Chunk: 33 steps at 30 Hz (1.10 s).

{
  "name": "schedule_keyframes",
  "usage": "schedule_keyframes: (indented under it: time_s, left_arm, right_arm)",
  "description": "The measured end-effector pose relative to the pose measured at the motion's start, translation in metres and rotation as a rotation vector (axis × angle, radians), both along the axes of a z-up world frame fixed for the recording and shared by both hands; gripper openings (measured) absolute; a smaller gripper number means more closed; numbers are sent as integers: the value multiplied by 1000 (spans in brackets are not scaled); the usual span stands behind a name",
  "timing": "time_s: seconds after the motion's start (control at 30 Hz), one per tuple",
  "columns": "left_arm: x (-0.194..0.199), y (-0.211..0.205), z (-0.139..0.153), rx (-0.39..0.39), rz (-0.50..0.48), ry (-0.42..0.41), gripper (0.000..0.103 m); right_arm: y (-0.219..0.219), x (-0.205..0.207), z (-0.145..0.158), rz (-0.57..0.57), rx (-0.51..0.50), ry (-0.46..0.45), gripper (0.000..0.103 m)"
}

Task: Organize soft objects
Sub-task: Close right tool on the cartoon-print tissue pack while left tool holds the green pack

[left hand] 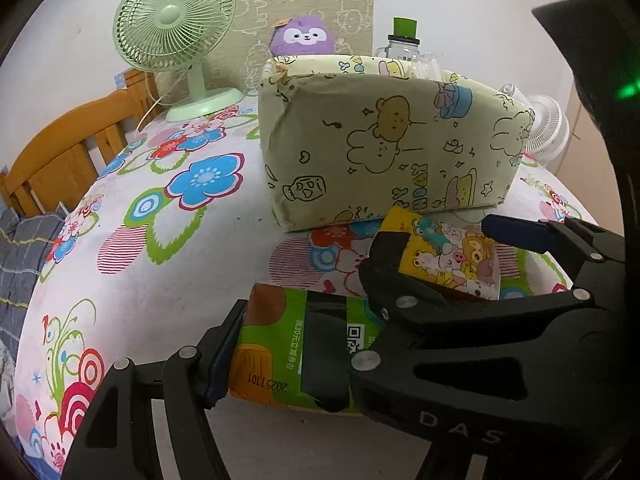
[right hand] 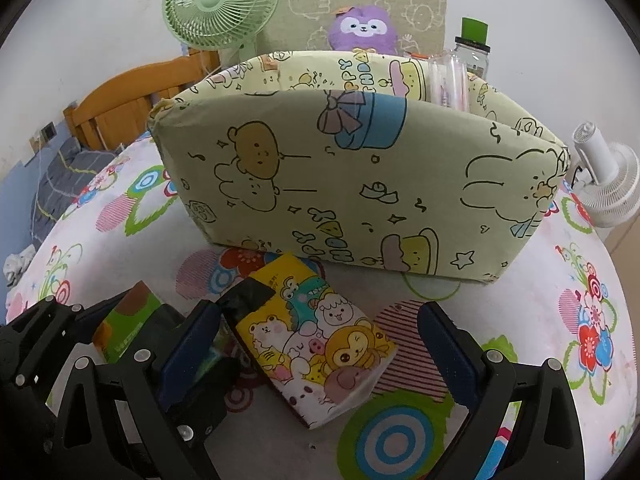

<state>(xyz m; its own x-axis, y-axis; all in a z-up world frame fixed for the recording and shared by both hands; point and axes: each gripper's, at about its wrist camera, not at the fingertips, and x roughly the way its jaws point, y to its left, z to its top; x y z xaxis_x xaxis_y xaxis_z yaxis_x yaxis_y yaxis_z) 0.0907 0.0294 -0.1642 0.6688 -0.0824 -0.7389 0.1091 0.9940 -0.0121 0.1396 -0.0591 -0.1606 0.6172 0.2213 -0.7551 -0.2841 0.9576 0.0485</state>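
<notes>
A green tissue pack (left hand: 272, 356) lies on the flowered bedsheet (left hand: 160, 280) between the fingers of my left gripper (left hand: 316, 320). Its left pad (left hand: 224, 356) presses on the pack's side; the other finger is hidden behind the right gripper. A yellow cartoon tissue pack (right hand: 320, 352) lies in front of the pale green cartoon storage box (right hand: 360, 180). My right gripper (right hand: 316, 344) stands open around the yellow pack, with both pads clear of it. From the left wrist, the right gripper (left hand: 436, 236) straddles the same yellow pack (left hand: 452, 260) below the box (left hand: 380, 148).
A purple plush (right hand: 362, 28) and a clear bottle with a green cap (right hand: 474, 40) show behind the box's far rim. A green fan (left hand: 172, 20) stands at the back left, a white fan (right hand: 612, 184) at the right. A wooden headboard (left hand: 60, 152) borders the bed.
</notes>
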Motion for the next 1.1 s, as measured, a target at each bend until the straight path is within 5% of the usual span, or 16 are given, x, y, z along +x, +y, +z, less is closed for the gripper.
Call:
schedule_keyframes:
  time_s: [0.13,0.23,0.57,1.1]
  left_arm:
    - [1,1,0,-7,-1,3,74]
    - [1,1,0,-9,-3,3,74]
    - [-1,-6,2,-2,-13,0,74]
    - [-11,-35,17,-2,-74,-38,74]
  right_arm:
    - [-1,3,-3,-6,12,30,100]
    - [2,3,-1,36,24,40,82]
    - [2,-9,2,54,42,34,62]
    - [-33,-26,20,-25,60,-11,60]
